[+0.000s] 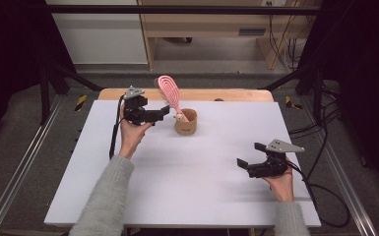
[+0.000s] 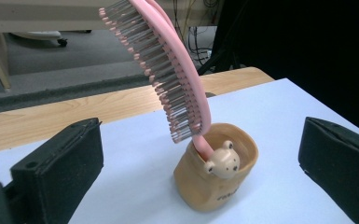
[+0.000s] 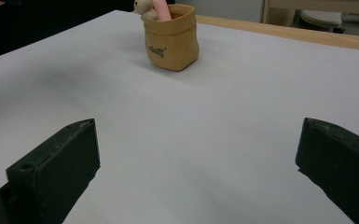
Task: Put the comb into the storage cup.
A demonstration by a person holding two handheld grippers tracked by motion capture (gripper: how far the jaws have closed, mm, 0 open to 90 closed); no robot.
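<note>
White tabletop, frame centre: your pink hairbrush stands handle-down in tan bear cup; left gripper gapes wide, empty.

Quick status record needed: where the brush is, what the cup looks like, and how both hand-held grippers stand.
hairbrush: pink hairbrush, handle down in the cup, head leaning up and out, bristles facing the left gripper view's camera
cup: tan cup with a small bear head on its rim, upright on the white table
left hand-held gripper: jaws open, beside the cup, nothing between them
right hand-held gripper: jaws open, low over the table's right part, apart from the cup
brush held: no, standing free in the cup
</note>
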